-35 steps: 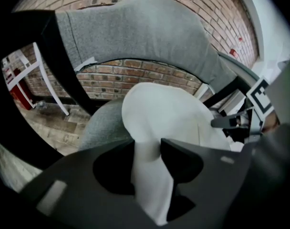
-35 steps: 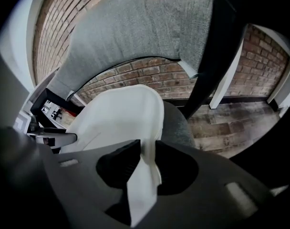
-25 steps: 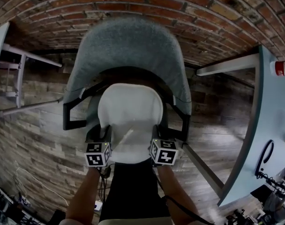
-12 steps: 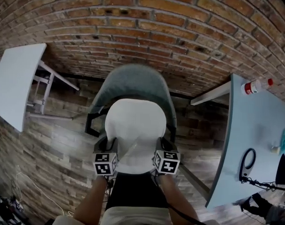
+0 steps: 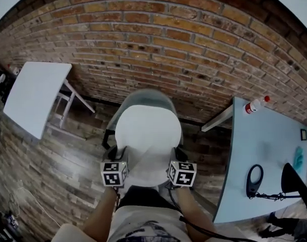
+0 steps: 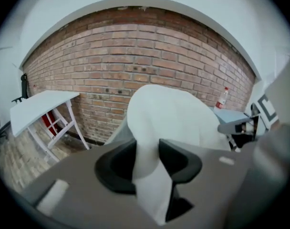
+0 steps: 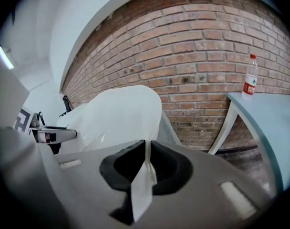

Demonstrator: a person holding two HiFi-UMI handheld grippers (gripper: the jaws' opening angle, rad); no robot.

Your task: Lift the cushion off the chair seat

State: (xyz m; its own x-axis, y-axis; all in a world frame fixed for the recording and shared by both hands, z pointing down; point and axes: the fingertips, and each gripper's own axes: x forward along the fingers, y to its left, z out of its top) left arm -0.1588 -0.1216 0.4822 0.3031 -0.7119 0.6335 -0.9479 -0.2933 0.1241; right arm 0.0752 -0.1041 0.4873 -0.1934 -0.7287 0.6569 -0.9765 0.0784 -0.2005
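Observation:
A white round cushion (image 5: 147,137) hangs in the air between both grippers, raised well above the grey chair (image 5: 143,97), which shows only as a rim behind it. My left gripper (image 5: 119,158) is shut on the cushion's near left edge, a thick fold of the cushion (image 6: 150,175) pinched between its black pads. My right gripper (image 5: 174,158) is shut on the near right edge, with a thin flap of the cushion (image 7: 144,180) between its pads. The cushion fills the middle of both gripper views.
A brick wall (image 5: 158,44) stands behind the chair. A white table (image 5: 35,97) is at the left. A pale blue table (image 5: 264,160) at the right carries a bottle (image 5: 254,105) with a red cap, a black cable and small items. Wood floor (image 5: 57,170) lies below.
Both grippers have risen together with the cushion, lifting it off the chair seat. The chair now looks smaller and farther below, and more of the wall and both tables has come into view.

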